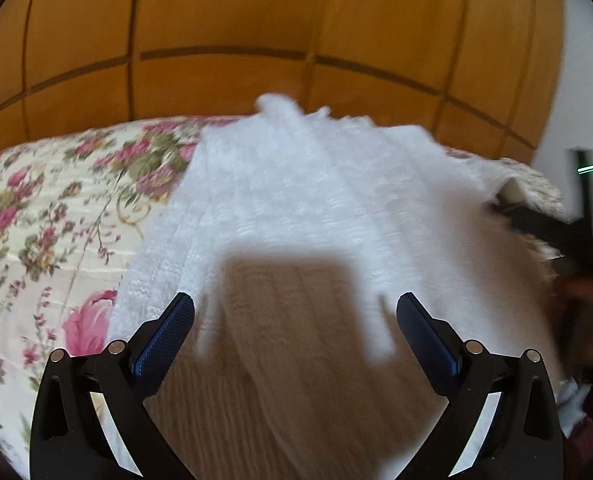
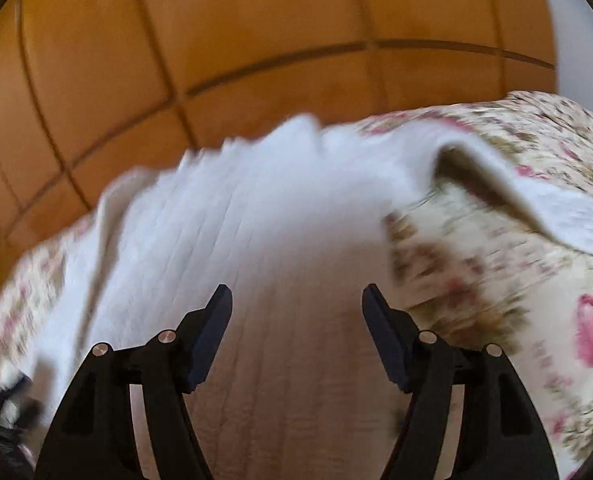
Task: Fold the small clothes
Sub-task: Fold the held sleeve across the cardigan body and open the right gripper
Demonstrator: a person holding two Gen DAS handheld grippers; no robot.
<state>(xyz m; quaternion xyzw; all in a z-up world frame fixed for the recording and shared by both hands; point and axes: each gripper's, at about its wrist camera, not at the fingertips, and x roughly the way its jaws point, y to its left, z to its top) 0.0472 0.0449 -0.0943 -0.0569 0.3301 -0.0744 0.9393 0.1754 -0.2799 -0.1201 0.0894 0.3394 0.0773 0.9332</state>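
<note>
White terry cloth, ribbed in long lines, is the thing to be folded: a small towel (image 1: 296,184) lying across the floral bedspread (image 1: 48,208), spread from near the cameras toward the far edge of the bed. It looks mostly flat and single-layered, so by my reading little or no folding is done yet. In the right wrist view the far right corner (image 2: 536,200) is curled up and turned over, showing the bedspread beneath, and that needs smoothing or can serve as a grasp point.

The left gripper (image 1: 295,320) hangs above the near part of the towel with its fingers spread wide and nothing between them. The right gripper (image 2: 297,312) is likewise spread apart and empty over the near middle. Both views are blurred, so whether the tips touch the cloth cannot be told.

The far fringe of the towel reaches close to the bed's far edge, with wooden wardrobe panels (image 1: 232,20) behind it. Bare bedspread lies open to the left and right, giving room to move.
</note>
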